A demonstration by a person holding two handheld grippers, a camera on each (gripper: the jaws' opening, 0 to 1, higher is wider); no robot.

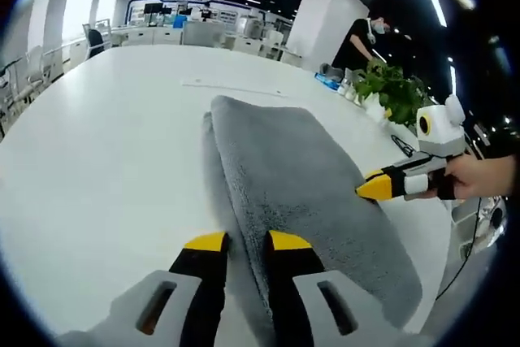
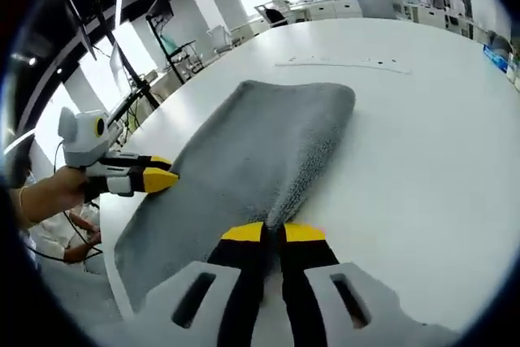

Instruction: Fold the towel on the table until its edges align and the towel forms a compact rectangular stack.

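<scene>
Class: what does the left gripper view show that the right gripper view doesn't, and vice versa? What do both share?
Left gripper view: a green plant and a standing person in black. Right gripper view: bright windows and a screen on a stand. Both: the grey towel on the white table, with left gripper and right gripper shut on its edges.

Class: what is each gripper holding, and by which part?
Both the left gripper and right gripper pinch the grey towel at its near edge.
</scene>
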